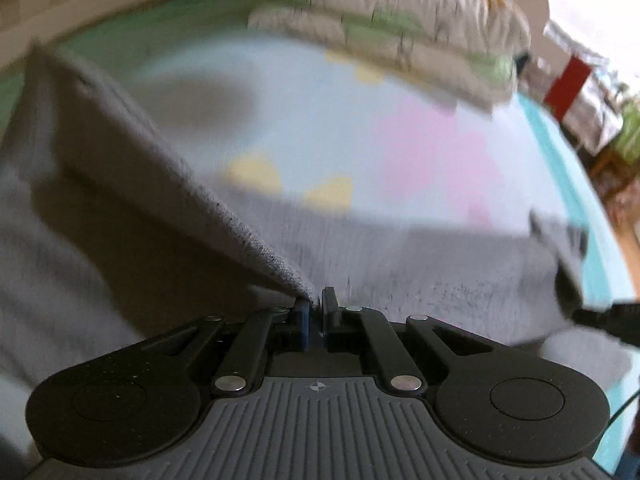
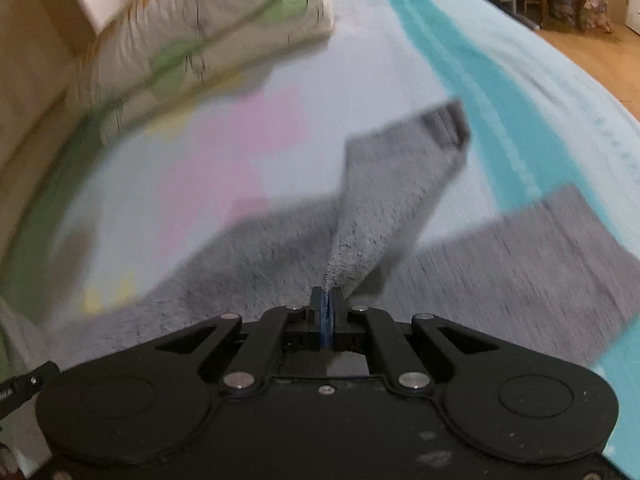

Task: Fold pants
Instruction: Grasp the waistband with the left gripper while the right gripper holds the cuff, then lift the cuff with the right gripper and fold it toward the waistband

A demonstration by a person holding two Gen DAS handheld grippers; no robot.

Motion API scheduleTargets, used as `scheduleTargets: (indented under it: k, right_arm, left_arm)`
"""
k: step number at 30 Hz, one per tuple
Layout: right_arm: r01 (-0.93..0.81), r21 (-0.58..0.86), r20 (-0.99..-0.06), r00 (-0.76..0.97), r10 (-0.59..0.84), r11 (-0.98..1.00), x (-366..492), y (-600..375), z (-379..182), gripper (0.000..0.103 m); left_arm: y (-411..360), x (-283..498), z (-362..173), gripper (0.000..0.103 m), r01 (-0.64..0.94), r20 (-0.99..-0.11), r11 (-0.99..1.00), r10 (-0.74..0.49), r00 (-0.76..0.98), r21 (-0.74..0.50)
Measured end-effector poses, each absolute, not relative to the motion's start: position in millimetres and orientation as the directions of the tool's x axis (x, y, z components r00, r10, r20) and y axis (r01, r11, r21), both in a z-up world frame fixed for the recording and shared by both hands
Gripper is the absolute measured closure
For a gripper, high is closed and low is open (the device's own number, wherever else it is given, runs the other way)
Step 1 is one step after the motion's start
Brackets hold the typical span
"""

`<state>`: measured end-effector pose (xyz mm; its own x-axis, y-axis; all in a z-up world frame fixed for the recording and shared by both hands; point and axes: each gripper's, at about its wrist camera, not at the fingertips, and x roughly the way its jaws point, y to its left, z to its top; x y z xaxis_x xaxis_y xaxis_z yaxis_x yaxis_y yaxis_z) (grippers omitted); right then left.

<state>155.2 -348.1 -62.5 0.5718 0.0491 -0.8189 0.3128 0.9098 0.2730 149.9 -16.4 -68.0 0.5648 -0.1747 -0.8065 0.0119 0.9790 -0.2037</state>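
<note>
Both grippers pinch the grey pants [image 1: 420,264]: left gripper [image 1: 316,304] clamps one edge, right gripper [image 2: 328,300] another (frames blurred), cloth lifted off the bed [image 2: 520,92], pillows [image 2: 208,12] beyond.

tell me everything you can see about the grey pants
The grey pants look like soft heathered knit, sweatpants-like. They lie partly spread over the pastel bedspread. The left claw is shut on a lifted edge that rises as a taut fold; the right claw is shut on another raised part ending in a darker ribbed band. The views are motion-blurred, so finer detail is unclear.
</note>
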Motion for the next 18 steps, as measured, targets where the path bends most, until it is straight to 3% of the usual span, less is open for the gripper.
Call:
scheduleTargets:
  k: [5, 7, 8, 9, 13, 18]
  right_arm:
    - [0.317, 0.230, -0.847, 0.531, 0.029, 0.920, 143.4, -349.8, -72.6, 0.090]
    - [0.311, 0.182, -0.822, 0.569, -0.029, 0.933, 146.7, -346.6, -61.3, 0.078]
    - [0.304, 0.157, -0.807, 0.587, -0.055, 0.940, 152.2, -345.1, -56.4, 0.062]
    - [0.296, 0.131, -0.791, 0.607, -0.081, 0.946, 159.6, -342.7, -51.5, 0.054]
    - [0.272, 0.030, -0.742, 0.651, -0.161, 0.962, 200.5, -331.2, -50.4, 0.054]
    - [0.256, -0.135, -0.745, 0.611, -0.268, 0.957, 272.5, -323.4, -79.5, 0.054]
  left_arm:
    - [-15.4, 154.5, -98.9, 0.097, 0.010, -0.834, 0.980, -0.175, 0.523, -0.199]
    - [-17.2, 160.1, -97.1, 0.097, 0.025, -0.832, 0.982, -0.173, 0.527, -0.188]
    - [-18.4, 163.9, -96.4, 0.097, 0.032, -0.832, 0.983, -0.172, 0.528, -0.183]
    - [-17.9, 161.2, -97.2, 0.097, 0.037, -0.833, 0.983, -0.171, 0.527, -0.179]
    - [-15.1, 154.2, -102.7, 0.097, 0.034, -0.837, 0.984, -0.168, 0.521, -0.177]
    - [-16.5, 141.5, -104.4, 0.097, 0.030, -0.837, 0.985, -0.161, 0.523, -0.171]
